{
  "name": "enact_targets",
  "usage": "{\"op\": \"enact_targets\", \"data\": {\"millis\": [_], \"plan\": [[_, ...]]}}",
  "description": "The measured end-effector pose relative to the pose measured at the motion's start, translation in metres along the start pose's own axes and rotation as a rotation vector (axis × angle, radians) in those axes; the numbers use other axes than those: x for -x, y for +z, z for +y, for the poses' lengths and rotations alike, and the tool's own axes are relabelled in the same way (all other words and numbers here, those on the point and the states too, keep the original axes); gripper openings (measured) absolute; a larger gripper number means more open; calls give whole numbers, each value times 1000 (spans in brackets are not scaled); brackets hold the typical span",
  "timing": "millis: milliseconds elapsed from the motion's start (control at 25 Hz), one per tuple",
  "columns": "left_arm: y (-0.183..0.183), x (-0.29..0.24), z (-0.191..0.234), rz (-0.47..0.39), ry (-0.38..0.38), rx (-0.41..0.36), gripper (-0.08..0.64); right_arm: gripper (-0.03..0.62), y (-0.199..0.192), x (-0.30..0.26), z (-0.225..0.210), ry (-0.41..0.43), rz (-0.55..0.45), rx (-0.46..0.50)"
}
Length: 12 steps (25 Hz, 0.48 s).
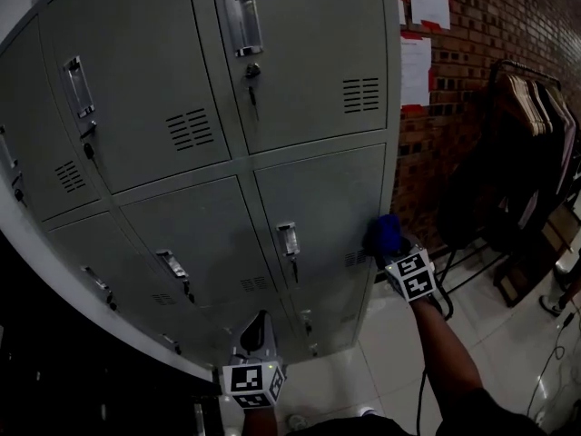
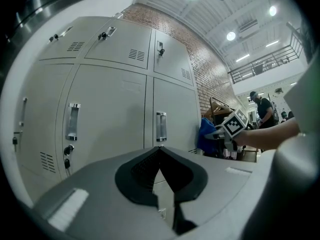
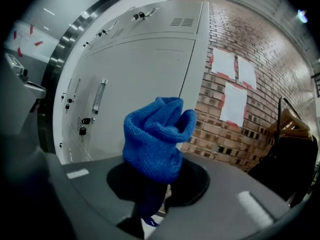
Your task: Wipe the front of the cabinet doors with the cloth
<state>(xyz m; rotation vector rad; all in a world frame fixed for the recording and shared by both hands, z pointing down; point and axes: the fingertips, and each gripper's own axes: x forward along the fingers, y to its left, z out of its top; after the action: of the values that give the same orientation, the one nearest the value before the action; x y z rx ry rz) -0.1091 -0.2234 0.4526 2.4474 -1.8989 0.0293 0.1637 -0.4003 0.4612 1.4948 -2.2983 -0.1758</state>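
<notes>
A grey metal cabinet [image 1: 309, 71] with several locker doors fills the head view. My right gripper [image 1: 388, 246] is shut on a bunched blue cloth [image 1: 385, 232] beside the right edge of a lower door [image 1: 327, 198], close to its vent. From the right gripper view, the blue cloth [image 3: 157, 136] stands up out of the jaws, level with the cabinet's corner [image 3: 192, 79]; I cannot tell if it touches. My left gripper [image 1: 257, 332] hangs lower, in front of the bottom doors. Its jaws meet at the tips [image 2: 160, 149] with nothing between them.
Right of the cabinet, a brick wall [image 1: 472, 80] carries white paper sheets [image 1: 415, 71]. A clothes rack with hangers [image 1: 536, 116] stands at the far right on a pale tiled floor [image 1: 472, 325]. A person [image 2: 262, 109] stands far off in the left gripper view.
</notes>
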Motion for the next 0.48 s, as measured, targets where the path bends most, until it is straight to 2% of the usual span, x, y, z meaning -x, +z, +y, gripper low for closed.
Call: {"op": "enact_targets", "data": {"millis": [200,480], "plan": [[0,4,4,5,3,-6,11,77,-23,-12,12,-3,60,8],[-4,12,10,10,21,-6,11,78,-19,-30,25,-46,102,35]]}}
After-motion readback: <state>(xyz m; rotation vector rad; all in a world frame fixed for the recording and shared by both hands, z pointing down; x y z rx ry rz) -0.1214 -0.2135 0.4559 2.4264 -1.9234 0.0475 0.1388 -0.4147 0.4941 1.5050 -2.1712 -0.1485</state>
